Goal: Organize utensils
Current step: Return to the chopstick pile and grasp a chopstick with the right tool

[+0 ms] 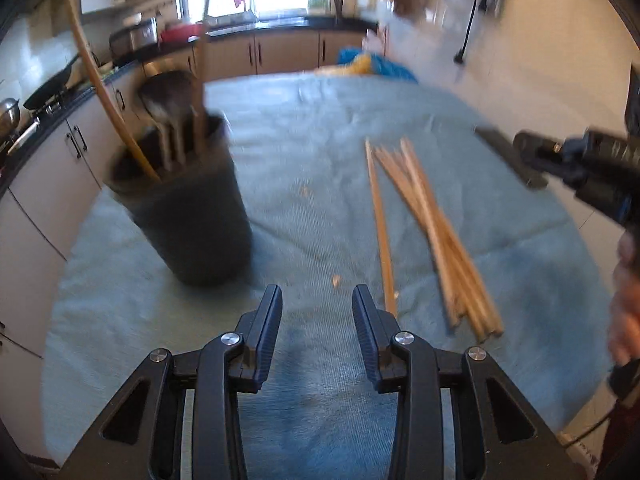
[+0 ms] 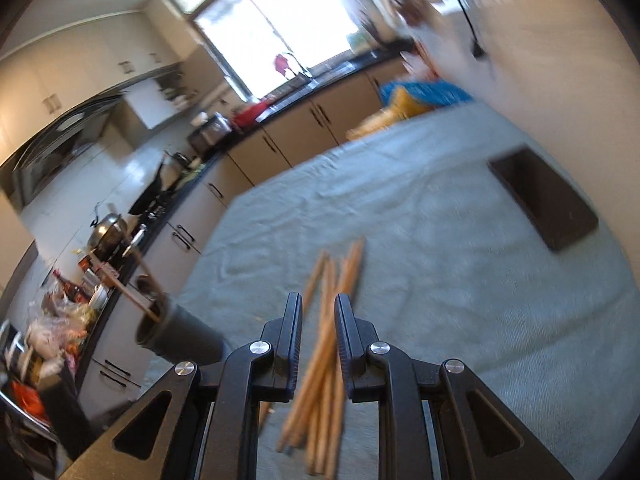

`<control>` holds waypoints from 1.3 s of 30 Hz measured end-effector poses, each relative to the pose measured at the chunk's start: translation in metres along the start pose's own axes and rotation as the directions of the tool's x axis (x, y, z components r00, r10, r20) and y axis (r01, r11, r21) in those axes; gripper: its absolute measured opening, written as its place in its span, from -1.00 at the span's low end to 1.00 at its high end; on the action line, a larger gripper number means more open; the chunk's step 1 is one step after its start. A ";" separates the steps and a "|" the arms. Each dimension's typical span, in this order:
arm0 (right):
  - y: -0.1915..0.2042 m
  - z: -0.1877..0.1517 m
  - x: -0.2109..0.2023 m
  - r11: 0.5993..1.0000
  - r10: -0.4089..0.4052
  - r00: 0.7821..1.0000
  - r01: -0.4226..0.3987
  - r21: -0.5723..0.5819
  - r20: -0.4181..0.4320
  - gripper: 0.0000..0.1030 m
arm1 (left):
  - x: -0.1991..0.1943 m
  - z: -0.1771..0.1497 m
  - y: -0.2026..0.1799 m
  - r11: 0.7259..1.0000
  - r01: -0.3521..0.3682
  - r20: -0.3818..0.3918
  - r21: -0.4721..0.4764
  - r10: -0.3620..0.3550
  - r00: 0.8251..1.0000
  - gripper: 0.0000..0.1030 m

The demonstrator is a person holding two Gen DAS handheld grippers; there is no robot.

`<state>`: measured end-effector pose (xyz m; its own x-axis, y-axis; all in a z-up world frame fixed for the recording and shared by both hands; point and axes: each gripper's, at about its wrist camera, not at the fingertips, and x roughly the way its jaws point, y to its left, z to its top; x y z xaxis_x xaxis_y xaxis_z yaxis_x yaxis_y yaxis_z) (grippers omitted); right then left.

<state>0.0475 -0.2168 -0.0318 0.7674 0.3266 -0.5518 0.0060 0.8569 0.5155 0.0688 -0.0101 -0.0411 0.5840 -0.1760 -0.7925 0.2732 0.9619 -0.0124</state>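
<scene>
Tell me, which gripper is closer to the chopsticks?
Right. The right gripper hangs over the chopsticks, which show between its fingers; the left gripper is off beside them.

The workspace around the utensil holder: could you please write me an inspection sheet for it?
Surface: blue-grey cloth covers the table, wrinkled.
Job's things: dark holder upright with wooden utensils; chopsticks loose on the cloth.
Clutter: dark flat block; small crumbs.
Grippers: left claw open, empty; right claw open, chopsticks seen between its fingers, not pinched.
Cables: black cord hanging on the wall.
Surroundings: kitchen counter, cabinets, bright window; blue and yellow bundle at far edge.
</scene>
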 end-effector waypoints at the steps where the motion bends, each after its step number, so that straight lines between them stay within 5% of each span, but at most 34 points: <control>1: -0.007 0.000 0.005 1.000 -0.006 1.000 0.006 0.024 -0.021 -0.65 | 0.005 -0.003 -0.002 1.000 -0.006 -0.007 0.009 0.006 1.000 -0.32; 7: -0.019 0.006 0.040 0.998 -0.034 0.992 0.041 0.055 -0.123 -0.65 | 0.024 -0.009 -0.006 0.999 -0.034 -0.033 0.021 0.035 0.999 -0.24; 25: -0.009 0.031 0.143 0.982 -0.182 0.936 0.191 0.002 -0.302 -0.65 | 0.021 -0.013 0.003 0.999 0.039 -0.025 -0.009 -0.039 0.999 -0.12; 33: 0.012 0.028 0.146 0.950 -0.292 0.909 0.241 -0.198 -0.297 -0.86 | 0.017 -0.013 0.001 1.000 0.013 -0.026 -0.002 -0.013 1.000 -0.11; 39: -0.016 0.026 0.107 0.941 -0.317 0.916 0.271 -0.202 -0.247 -0.86 | 0.006 0.004 -0.006 0.999 0.035 -0.039 0.004 -0.034 0.999 -0.11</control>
<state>0.1457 -0.2059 -0.0823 0.5420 0.1260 -0.8309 0.0841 0.9756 0.2027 0.0737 -0.0173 -0.0440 0.5436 -0.2006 -0.8150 0.2961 0.9544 -0.0374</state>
